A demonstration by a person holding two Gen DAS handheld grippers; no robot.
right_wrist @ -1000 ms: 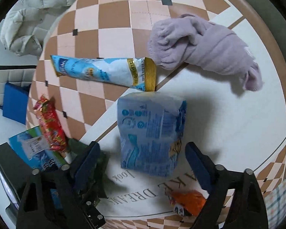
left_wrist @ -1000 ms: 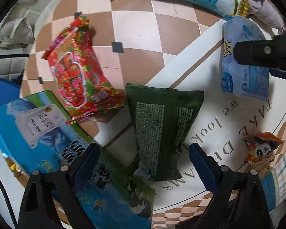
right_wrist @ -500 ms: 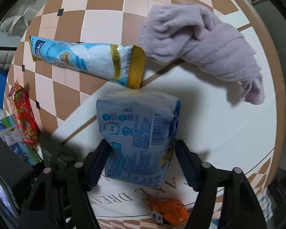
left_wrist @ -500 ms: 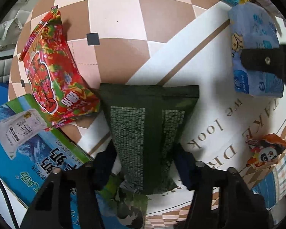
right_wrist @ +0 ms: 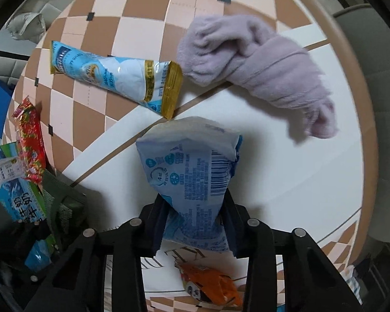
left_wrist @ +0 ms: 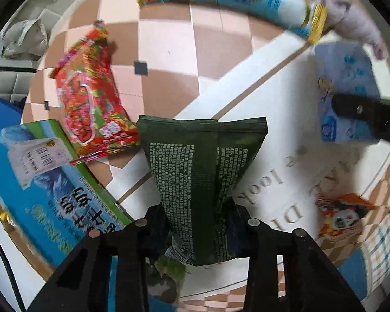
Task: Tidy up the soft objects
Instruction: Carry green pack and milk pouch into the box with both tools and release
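Note:
My left gripper (left_wrist: 197, 223) is shut on a dark green pouch (left_wrist: 200, 171) and holds it lifted off the round table (left_wrist: 169, 41). My right gripper (right_wrist: 195, 221) is shut on a light blue tissue pack (right_wrist: 192, 171), also raised; the pack shows in the left wrist view (left_wrist: 345, 91) with a right finger (left_wrist: 366, 117) across it. On the table lie a lilac towel (right_wrist: 262, 70), a blue and white tube-shaped packet (right_wrist: 117, 78) and a red snack bag (left_wrist: 91, 104).
A blue and green milk carton box (left_wrist: 39, 182) lies at the table's left edge. A small orange panda packet (left_wrist: 343, 215) lies near the front right. The table edge (right_wrist: 361, 104) curves at the right; a padded jacket (right_wrist: 31, 23) lies beyond at the far left.
Both grippers went from open to shut, the left on the green pouch and the right on the tissue pack. Both packs have come up off the table.

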